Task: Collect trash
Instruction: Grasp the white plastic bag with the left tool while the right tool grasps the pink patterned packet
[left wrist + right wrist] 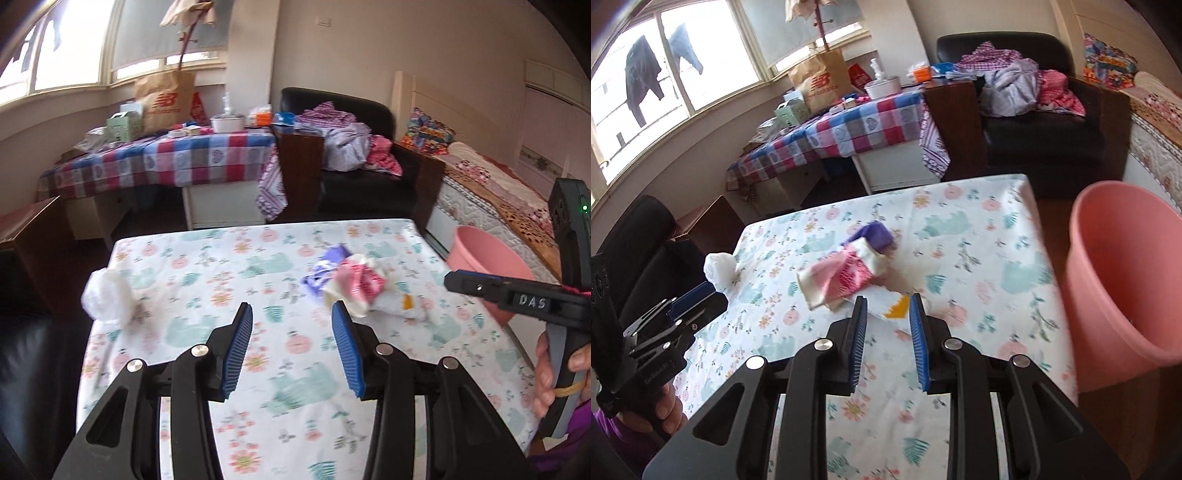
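A pile of wrappers lies mid-table: a purple one, a pink-and-white one and a white one with an orange corner. The pile also shows in the left wrist view. A crumpled white plastic bag lies at the table's left edge, also in the right wrist view. My right gripper is open, its fingers on either side of the white wrapper's near end. My left gripper is open and empty above the table, between the bag and the pile.
A pink bucket stands beside the table's right edge, also in the left wrist view. The table has a floral cloth. Behind are a checkered desk, a black armchair with clothes and a bed.
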`<action>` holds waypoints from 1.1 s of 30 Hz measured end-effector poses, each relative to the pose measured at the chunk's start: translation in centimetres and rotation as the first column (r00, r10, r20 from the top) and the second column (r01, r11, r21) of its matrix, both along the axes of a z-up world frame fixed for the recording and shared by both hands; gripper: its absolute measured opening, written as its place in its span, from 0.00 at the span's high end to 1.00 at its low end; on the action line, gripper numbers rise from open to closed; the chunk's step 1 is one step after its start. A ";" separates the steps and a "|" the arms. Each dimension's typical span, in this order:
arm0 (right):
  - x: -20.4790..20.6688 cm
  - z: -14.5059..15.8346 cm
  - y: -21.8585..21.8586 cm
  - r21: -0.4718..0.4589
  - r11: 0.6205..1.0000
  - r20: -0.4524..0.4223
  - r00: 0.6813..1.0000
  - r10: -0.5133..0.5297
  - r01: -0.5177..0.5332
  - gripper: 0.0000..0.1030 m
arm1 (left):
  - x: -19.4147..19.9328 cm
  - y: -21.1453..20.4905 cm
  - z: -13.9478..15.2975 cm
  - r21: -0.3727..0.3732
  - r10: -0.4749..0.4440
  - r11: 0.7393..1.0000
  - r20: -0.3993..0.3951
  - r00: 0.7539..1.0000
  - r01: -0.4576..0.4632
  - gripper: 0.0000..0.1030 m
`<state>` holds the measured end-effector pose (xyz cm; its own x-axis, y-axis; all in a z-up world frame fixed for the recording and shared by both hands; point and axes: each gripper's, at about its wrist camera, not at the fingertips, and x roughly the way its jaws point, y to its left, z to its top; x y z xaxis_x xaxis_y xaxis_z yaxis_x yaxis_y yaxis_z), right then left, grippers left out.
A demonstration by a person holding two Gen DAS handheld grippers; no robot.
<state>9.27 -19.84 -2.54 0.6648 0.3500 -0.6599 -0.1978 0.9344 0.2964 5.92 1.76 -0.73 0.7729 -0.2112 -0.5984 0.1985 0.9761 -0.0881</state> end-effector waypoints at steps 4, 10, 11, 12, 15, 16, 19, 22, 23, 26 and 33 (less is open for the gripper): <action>0.6 0.0 1.0 -0.010 1.000 0.002 1.000 0.020 -0.020 0.70 | 0.3 4.0 -0.6 0.001 0.069 0.998 -0.024 0.997 -0.069 0.57; 1.3 -1.2 0.6 -0.001 1.000 -0.030 0.999 0.011 -0.011 0.61 | 2.1 10.0 -0.7 0.022 0.218 0.976 -0.034 0.975 -0.217 0.57; 1.4 -1.4 0.5 0.001 1.000 -0.037 0.999 0.009 -0.009 0.61 | 2.7 10.8 -0.6 0.017 0.238 0.971 -0.040 0.970 -0.238 0.57; 1.5 -1.6 0.5 0.001 1.000 -0.042 0.999 0.007 -0.007 0.61 | 3.4 11.8 -0.6 0.013 0.268 0.963 -0.049 0.962 -0.268 0.57; 1.6 -1.9 0.1 0.003 1.000 -0.047 0.999 0.000 0.000 0.61 | 4.9 14.0 -0.8 -0.012 0.319 0.947 -0.060 0.946 -0.320 0.57; 1.6 -2.0 -0.1 0.006 1.000 -0.046 0.999 -0.003 0.003 0.61 | 5.5 14.6 -1.0 -0.009 0.334 0.942 -0.065 0.940 -0.335 0.57; 1.7 -2.0 -0.5 0.012 1.000 -0.048 0.999 -0.014 0.015 0.61 | 6.8 15.9 -1.7 -0.002 0.368 0.929 -0.082 0.926 -0.369 0.57; 1.9 -2.4 -0.7 0.015 1.000 -0.061 0.998 -0.020 0.021 0.61 | 8.2 16.5 -2.8 -0.008 0.373 0.926 -0.127 0.919 -0.377 0.57; 1.9 -2.6 -0.8 0.016 1.000 -0.064 0.998 -0.020 0.021 0.61 | 8.4 16.5 -3.2 -0.019 0.371 0.926 -0.141 0.918 -0.377 0.57; 2.0 -2.9 -0.8 0.016 1.000 -0.070 0.998 -0.011 0.012 0.61 | 8.3 16.5 -3.8 -0.053 0.369 0.924 -0.139 0.919 -0.379 0.57; 2.3 -3.5 -0.7 0.030 1.000 -0.083 0.997 0.005 -0.003 0.61 | 7.1 14.7 -3.3 -0.066 0.331 0.939 -0.091 0.939 -0.337 0.85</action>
<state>11.58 -20.52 -6.03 0.6068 0.3732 -0.7018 -0.1749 0.9240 0.3401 13.03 16.50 -3.98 0.7590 0.0018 -0.6511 -0.1483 0.9742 -0.1702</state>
